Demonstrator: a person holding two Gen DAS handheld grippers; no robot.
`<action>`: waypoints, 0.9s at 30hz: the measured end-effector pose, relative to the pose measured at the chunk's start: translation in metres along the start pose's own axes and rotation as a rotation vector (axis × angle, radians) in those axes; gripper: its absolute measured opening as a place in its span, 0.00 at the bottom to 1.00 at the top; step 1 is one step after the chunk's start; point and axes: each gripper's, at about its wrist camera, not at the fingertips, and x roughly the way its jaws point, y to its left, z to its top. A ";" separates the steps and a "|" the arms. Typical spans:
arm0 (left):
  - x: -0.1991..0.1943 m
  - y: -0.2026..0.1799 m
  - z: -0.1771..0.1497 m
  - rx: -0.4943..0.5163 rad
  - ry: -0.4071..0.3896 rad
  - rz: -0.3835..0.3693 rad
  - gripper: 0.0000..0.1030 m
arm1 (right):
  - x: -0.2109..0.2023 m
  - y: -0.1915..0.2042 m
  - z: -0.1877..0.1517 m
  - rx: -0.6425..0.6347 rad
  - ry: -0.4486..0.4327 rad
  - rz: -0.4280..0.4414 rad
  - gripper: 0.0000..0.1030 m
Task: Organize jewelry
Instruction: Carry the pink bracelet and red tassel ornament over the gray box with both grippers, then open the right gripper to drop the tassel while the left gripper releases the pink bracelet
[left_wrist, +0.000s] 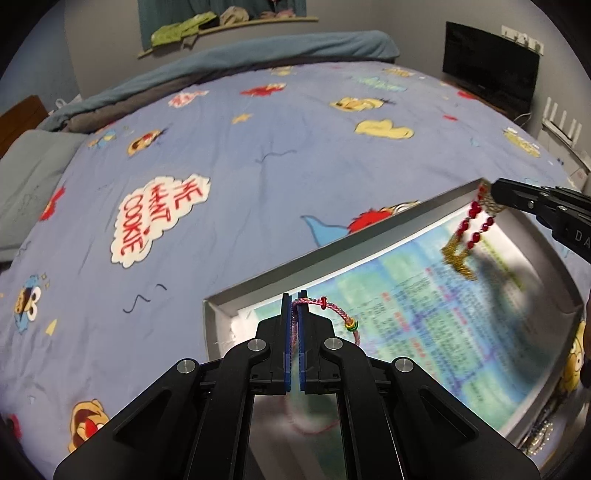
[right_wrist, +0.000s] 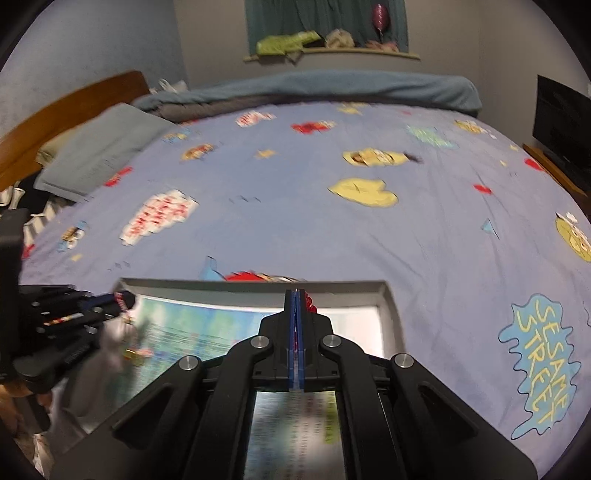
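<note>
Left gripper (left_wrist: 294, 314), jaws clamped on a pink braided bracelet (left_wrist: 334, 314), hangs over the near-left corner of the tray; right gripper (left_wrist: 493, 192), jaws pinched on a red-bead and gold-chain piece (left_wrist: 469, 236), hangs over the far-right corner.

Largest to smallest:
- Bed w/ Sesame Street cover (left_wrist: 229, 147): carries everything.
- Grey tray (left_wrist: 325, 254), lined w/ a printed sheet (left_wrist: 424, 314): lies directly below and ahead of both grippers; long axis runs diagonally, near-left to far-right, in left wrist view.
- Red-bead piece: dangles beneath right jaws, gold tail blurred above the sheet; contact w/ sheet cannot be told.
- Bracelet: loops out right of the left jaws, small beads on the cord.

Key relation: each item sits straight above the tray floor, so release likely needs only a short drop; neither hand looks clearly nearer.

View differences: left wrist view shows the full dangling red-bead strand plus more jewelry at the tray's near-right end (left_wrist: 541, 437); right wrist view shows only red beads (right_wrist: 311, 304) beside its own shut pads, plus the left gripper (right_wrist: 123, 300) at left edge.
</note>
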 end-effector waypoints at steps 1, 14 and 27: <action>0.003 0.002 0.000 -0.007 0.007 0.004 0.03 | 0.004 -0.003 0.000 0.001 0.011 -0.014 0.01; 0.021 0.010 -0.011 -0.033 0.067 0.025 0.13 | 0.015 -0.015 -0.004 0.006 0.063 -0.079 0.11; -0.021 -0.001 -0.017 -0.029 -0.035 -0.021 0.66 | -0.027 -0.006 -0.015 -0.031 -0.016 -0.049 0.66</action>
